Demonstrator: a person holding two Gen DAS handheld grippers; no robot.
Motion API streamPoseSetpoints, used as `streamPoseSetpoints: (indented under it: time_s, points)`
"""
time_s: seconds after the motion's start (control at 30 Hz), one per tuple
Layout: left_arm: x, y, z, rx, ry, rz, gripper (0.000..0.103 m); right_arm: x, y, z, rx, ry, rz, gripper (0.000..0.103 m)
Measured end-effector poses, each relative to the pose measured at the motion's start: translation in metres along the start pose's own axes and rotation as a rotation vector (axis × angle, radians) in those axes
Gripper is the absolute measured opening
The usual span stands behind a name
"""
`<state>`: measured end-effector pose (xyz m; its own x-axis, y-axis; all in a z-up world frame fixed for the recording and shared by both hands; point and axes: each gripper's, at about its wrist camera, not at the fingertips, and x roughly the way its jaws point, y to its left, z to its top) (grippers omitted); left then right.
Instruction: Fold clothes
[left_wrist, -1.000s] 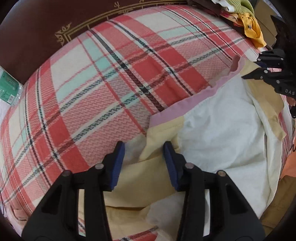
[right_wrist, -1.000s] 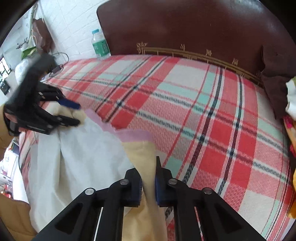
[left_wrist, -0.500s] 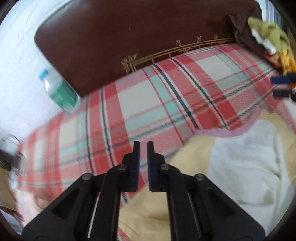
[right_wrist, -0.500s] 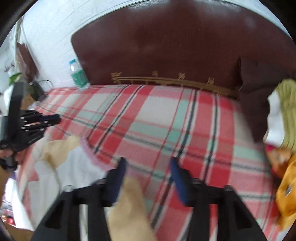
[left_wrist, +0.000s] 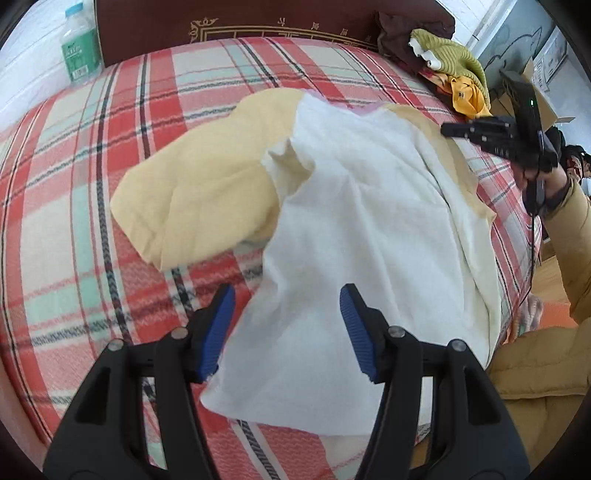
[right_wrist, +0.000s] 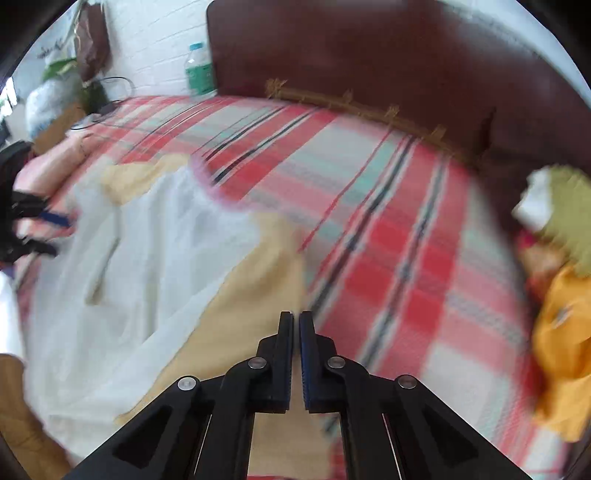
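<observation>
White-and-yellow garment (left_wrist: 354, 206) lies spread on the plaid bed (left_wrist: 74, 184). Left gripper (left_wrist: 288, 328) is opening, jaws astride the white hem without pressing it. Right gripper (right_wrist: 296, 332) is closed, empty, over the yellow edge.

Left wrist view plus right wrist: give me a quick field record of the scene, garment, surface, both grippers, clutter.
surface: bed with red plaid blanket, dark headboard behind
garment: white and yellow shirt spread on the blanket, one yellow sleeve lying out to the side
left gripper: jaws opening, shirt hem between them, pads not pressing
right gripper: shut, nothing seen between the pads
clutter: clothes pile by the headboard; water bottle beside the bed
image quality: right wrist view blurred
</observation>
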<state>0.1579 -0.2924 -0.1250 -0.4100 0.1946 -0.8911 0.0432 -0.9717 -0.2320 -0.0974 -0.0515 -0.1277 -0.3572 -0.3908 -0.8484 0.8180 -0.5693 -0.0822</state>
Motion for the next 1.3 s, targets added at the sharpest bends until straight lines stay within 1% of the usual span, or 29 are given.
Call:
streamPoseSetpoints:
  time_s: [0.07,0.1,0.13,0.17,0.2,0.23,0.3,0.33,0.37,0.43,0.5,0.53,0.57,0.6,0.67,0.7,0.73,0.77,0.8,0.83,0.97,1.07,1.1,1.13,1.17,1.2,1.23,1.27,1.3]
  points:
    - [-0.003,-0.002,-0.008,-0.009,-0.007,-0.008,0.061,-0.009,-0.013,0.015,0.006,-0.036,-0.082,0.002]
    - [-0.005,-0.002,-0.011,-0.012,-0.009,-0.006,0.061,-0.01,-0.021,0.019,0.031,-0.035,-0.094,0.003]
    - [-0.005,-0.001,-0.013,-0.016,-0.008,0.0,0.061,-0.009,-0.028,0.022,0.064,-0.03,-0.091,0.007]
    - [-0.005,0.001,-0.014,-0.02,-0.005,0.008,0.061,-0.008,-0.033,0.022,0.102,-0.019,-0.044,0.01]
    - [-0.005,0.003,-0.015,-0.023,-0.002,0.018,0.061,-0.006,-0.034,0.018,0.131,-0.008,0.034,0.024]
    - [-0.005,0.006,-0.015,-0.026,-0.003,0.024,0.061,-0.005,-0.032,0.012,0.151,0.0,0.105,0.049]
    - [-0.007,0.011,-0.014,-0.027,-0.011,0.021,0.061,-0.004,-0.021,-0.005,0.155,0.007,0.199,0.075]
    - [-0.007,0.012,-0.013,-0.023,-0.012,0.018,0.062,0.0,-0.014,-0.013,0.139,0.022,0.2,0.075]
    - [-0.007,0.013,-0.011,-0.017,-0.011,0.014,0.069,0.005,-0.008,-0.021,0.125,0.049,0.197,0.075]
    - [-0.002,0.013,-0.008,-0.005,-0.001,0.021,0.074,0.017,-0.001,-0.036,0.13,0.104,0.209,0.075]
    - [0.003,0.012,-0.005,0.01,0.016,0.015,0.074,0.017,0.006,-0.048,0.113,0.1,0.205,0.072]
    - [0.007,0.011,-0.005,0.016,0.028,0.009,0.074,0.014,0.011,-0.051,0.095,0.093,0.208,0.048]
    - [0.01,0.009,-0.006,0.021,0.042,0.003,0.074,0.011,0.016,-0.051,0.074,0.096,0.221,0.033]
    - [0.014,0.007,-0.007,0.03,0.055,0.009,0.074,0.009,0.02,-0.05,0.049,0.099,0.211,0.006]
    - [0.015,0.0,-0.009,0.055,0.052,0.031,0.073,0.007,0.028,-0.048,-0.01,0.11,0.158,0.005]
    - [0.015,-0.003,-0.01,0.057,0.054,0.018,0.069,0.005,0.03,-0.046,-0.039,0.112,0.117,0.004]
    - [0.014,-0.006,-0.011,0.057,0.057,-0.002,0.052,0.001,0.029,-0.043,-0.061,0.107,0.077,0.003]
    - [0.013,-0.009,-0.011,0.058,0.066,-0.018,0.032,-0.003,0.027,-0.039,-0.07,0.094,0.029,0.003]
    - [0.012,-0.011,-0.011,0.053,0.076,-0.036,0.024,-0.007,0.021,-0.034,-0.066,0.079,-0.012,0.003]
    - [0.01,-0.012,-0.012,0.044,0.079,-0.057,0.019,-0.011,0.013,-0.029,-0.059,0.064,-0.048,0.003]
    - [-0.001,-0.019,-0.014,0.029,0.062,-0.175,0.019,-0.005,-0.016,-0.011,-0.034,0.033,-0.235,0.005]
    - [-0.007,-0.022,-0.022,0.025,0.05,-0.203,0.02,0.012,-0.034,-0.019,0.074,0.103,-0.221,0.028]
    - [-0.009,-0.02,-0.026,0.02,0.044,-0.203,0.02,0.011,-0.036,-0.025,0.109,0.107,-0.211,0.042]
    - [-0.012,-0.019,-0.029,0.015,0.038,-0.203,0.026,0.0,-0.035,-0.033,0.148,0.075,-0.179,0.046]
    - [-0.015,-0.016,-0.032,0.006,0.028,-0.193,0.039,-0.011,-0.034,-0.042,0.186,0.042,-0.146,0.046]
    - [-0.019,-0.012,-0.036,-0.005,0.017,-0.18,0.047,-0.021,-0.034,-0.05,0.224,0.01,-0.114,0.05]
    - [-0.023,-0.009,-0.039,-0.016,0.006,-0.166,0.06,-0.034,-0.029,-0.059,0.249,-0.024,-0.064,0.054]
    - [-0.026,-0.007,-0.043,-0.019,-0.006,-0.158,0.068,-0.048,-0.015,-0.07,0.246,-0.055,0.01,0.058]
    - [-0.027,-0.006,-0.045,-0.016,-0.012,-0.148,0.068,-0.06,0.003,-0.08,0.226,-0.08,0.081,0.066]
